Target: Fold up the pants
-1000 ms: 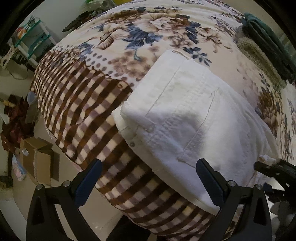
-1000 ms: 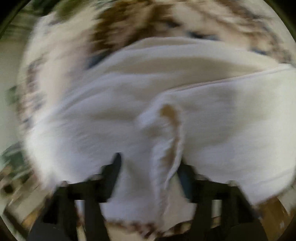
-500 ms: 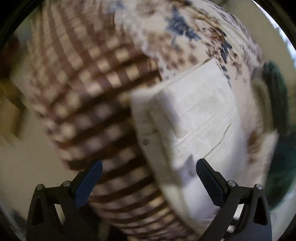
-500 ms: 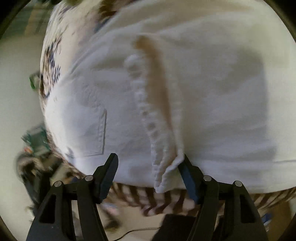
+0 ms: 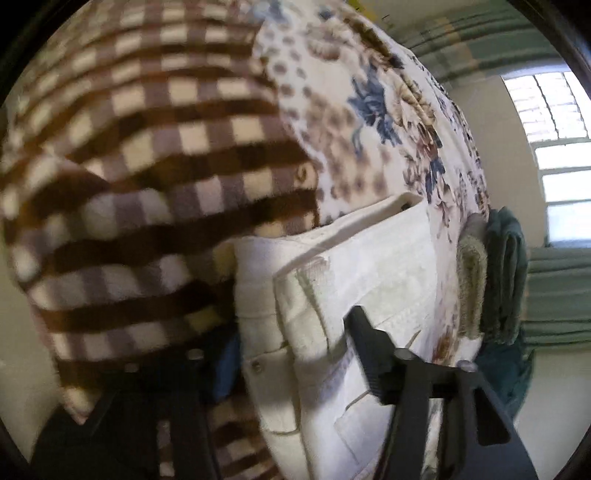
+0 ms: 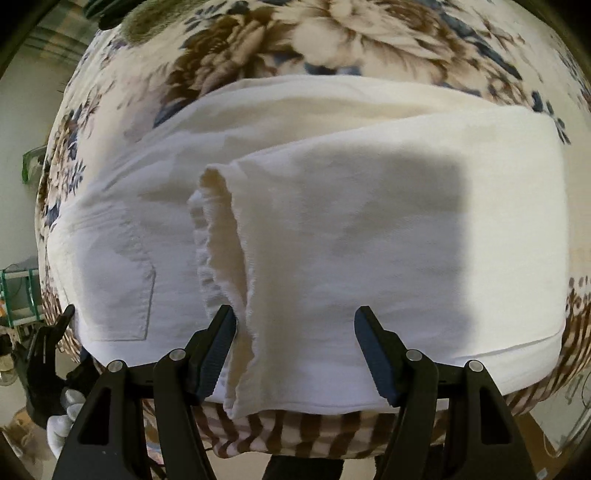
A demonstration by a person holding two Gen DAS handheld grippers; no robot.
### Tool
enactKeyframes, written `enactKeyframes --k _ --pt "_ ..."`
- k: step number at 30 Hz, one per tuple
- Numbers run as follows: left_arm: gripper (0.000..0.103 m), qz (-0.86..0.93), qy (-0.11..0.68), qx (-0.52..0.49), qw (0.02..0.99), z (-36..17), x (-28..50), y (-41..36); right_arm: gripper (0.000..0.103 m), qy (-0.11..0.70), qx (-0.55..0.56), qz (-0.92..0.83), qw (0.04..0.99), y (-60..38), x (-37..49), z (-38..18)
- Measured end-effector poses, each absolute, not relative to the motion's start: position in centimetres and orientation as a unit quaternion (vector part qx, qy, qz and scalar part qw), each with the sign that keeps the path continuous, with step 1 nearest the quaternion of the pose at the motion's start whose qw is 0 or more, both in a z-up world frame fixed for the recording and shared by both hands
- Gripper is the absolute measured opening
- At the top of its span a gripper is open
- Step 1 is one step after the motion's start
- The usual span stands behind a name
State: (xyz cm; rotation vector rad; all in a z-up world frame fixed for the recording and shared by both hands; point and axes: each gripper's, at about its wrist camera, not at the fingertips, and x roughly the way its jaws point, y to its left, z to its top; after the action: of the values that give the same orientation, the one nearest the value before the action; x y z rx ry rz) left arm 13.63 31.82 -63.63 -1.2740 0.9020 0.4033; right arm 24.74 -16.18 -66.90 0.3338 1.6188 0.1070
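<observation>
- Your white pants (image 6: 332,229) lie folded on the bed (image 6: 332,33), near its front edge, on a blanket that is flowered on top and brown-checked (image 5: 155,177) where it hangs over the side.
- In the right wrist view the top layer of the pants is folded over from the right, and its hem (image 6: 225,266) runs from the middle of the cloth down to the near edge (the hem looks rippled and stands slightly proud of the layer below).
- A back pocket (image 6: 118,280) shows on the lower layer, to the left of that hem.
- Your right gripper (image 6: 295,350) sits at the near edge of the pants with its jaws wide apart; the left finger is just beside the hem and nothing is held between them.
- Your left gripper (image 5: 291,354) is at the waistband end (image 5: 266,332), where a button shows. Its fingers straddle that folded edge, the right one lying on top of the cloth, but the view is blurred and you cannot tell from it whether the cloth is actually clamped.
- Far right on the bed, a stack of green towels (image 5: 498,273) lies well apart from the pants.
- Green curtains (image 5: 554,288) and a bright window (image 5: 554,110) stand beyond the bed.
</observation>
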Motion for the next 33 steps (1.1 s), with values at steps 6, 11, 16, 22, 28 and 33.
enactKeyframes --k 6,11,16,22,28,33 --pt "0.058 0.182 0.375 -0.579 0.700 -63.4 15.1 32.8 0.070 0.723 0.160 0.039 0.671 -15.5 25.5 -68.2" --pt "0.020 0.176 0.365 -0.533 0.743 -59.2 14.8 31.4 0.070 0.721 0.165 0.045 0.672 -15.7 25.5 -68.6" --pt "0.018 0.145 0.345 -0.488 0.788 -53.6 15.3 28.8 0.070 0.713 0.182 0.071 0.674 -16.5 25.2 -67.4" --pt "0.018 0.076 0.325 -0.397 0.855 -45.1 16.8 20.7 0.070 0.697 0.188 0.101 0.684 -19.7 24.6 -64.6" --pt "0.018 -0.017 0.325 -0.308 0.894 -38.9 17.4 7.5 0.071 0.687 0.189 0.085 0.696 -27.7 23.4 -62.1" --pt "0.018 -0.119 0.381 -0.292 0.869 -40.3 18.2 -5.0 0.072 0.679 0.208 0.043 0.703 -36.9 21.6 -61.6"
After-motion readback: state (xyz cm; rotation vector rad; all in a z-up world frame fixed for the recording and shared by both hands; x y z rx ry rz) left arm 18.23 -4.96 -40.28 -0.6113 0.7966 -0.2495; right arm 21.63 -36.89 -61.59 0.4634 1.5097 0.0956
